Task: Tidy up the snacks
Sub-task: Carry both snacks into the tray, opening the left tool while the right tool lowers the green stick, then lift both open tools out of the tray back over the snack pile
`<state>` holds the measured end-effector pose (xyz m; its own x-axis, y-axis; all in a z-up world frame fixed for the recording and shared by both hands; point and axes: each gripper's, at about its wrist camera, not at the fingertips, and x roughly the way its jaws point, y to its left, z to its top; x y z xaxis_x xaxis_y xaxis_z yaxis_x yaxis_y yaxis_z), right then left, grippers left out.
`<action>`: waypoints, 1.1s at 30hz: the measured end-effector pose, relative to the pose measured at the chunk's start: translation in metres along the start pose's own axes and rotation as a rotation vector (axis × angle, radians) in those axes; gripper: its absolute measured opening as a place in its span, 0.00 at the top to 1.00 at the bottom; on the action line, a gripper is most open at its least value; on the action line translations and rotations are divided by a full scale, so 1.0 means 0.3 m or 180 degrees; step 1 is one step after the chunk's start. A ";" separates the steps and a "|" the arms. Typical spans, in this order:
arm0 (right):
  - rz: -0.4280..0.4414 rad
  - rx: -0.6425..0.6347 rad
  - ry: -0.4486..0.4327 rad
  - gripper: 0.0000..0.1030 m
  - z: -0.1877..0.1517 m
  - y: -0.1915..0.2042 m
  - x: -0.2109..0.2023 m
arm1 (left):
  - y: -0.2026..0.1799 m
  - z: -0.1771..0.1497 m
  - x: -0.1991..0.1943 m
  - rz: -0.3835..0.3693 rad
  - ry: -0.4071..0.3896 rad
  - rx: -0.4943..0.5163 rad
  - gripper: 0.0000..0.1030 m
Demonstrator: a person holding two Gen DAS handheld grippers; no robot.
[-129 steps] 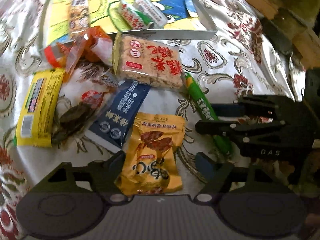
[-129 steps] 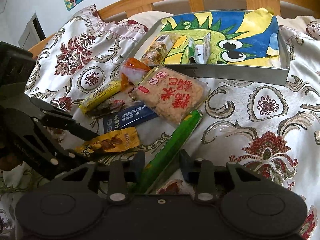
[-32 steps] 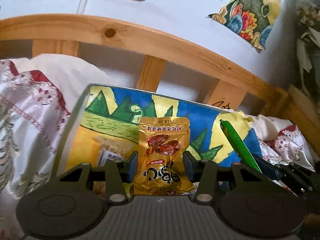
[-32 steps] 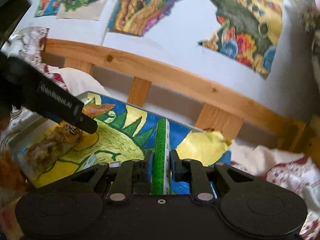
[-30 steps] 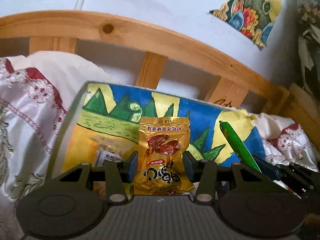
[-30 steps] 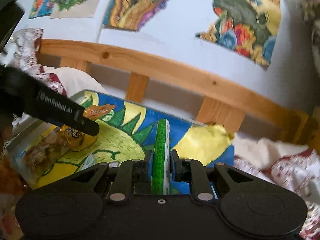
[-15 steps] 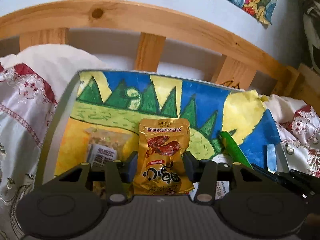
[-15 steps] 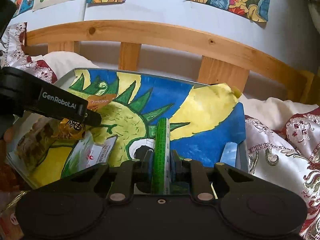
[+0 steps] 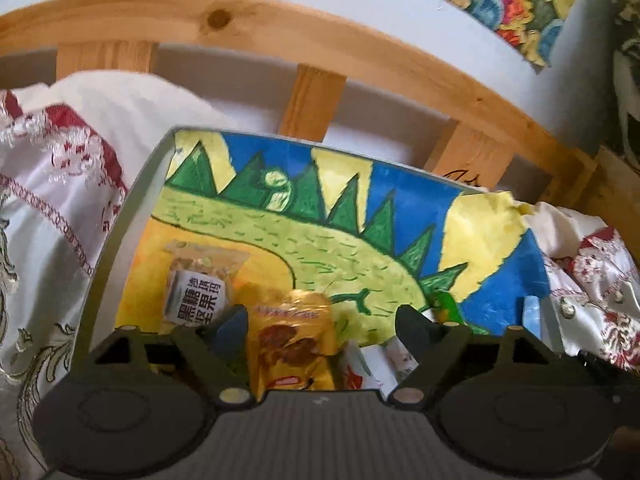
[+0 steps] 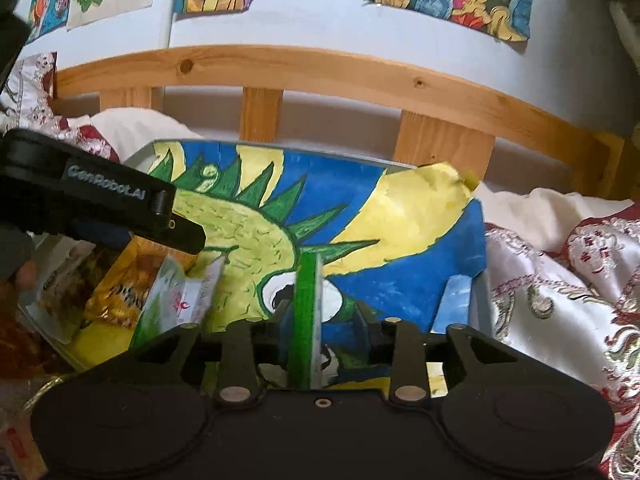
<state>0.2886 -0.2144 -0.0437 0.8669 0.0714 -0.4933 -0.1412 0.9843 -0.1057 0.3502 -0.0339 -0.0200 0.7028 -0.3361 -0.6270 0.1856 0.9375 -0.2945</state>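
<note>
Both sets of fingers are opening over the tray (image 9: 120, 236): the left gripper (image 9: 322, 322) has let go of the yellow snack packet (image 9: 294, 340), which sits loose between its fingers, nearer the left one. The green stick pack (image 10: 306, 312) stands on edge between the right gripper (image 10: 322, 320) fingers, free of both. It may topple sideways, or either pack may catch on a finger as the hands pull back.

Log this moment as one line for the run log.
left gripper: jaws opening, gold packet between | right gripper: jaws opening, green stick between | both over tray
</note>
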 end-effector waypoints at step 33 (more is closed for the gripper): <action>0.0162 0.0511 -0.0981 0.01 0.036 -0.055 -0.576 | -0.049 -0.212 -0.637 0.0405 -0.1174 0.0038 0.00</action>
<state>0.1461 -0.2413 0.0527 0.9677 0.1422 -0.2082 -0.1322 0.9893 0.0614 0.1694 0.0108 0.0583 0.9200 -0.1641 -0.3560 0.0876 0.9713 -0.2213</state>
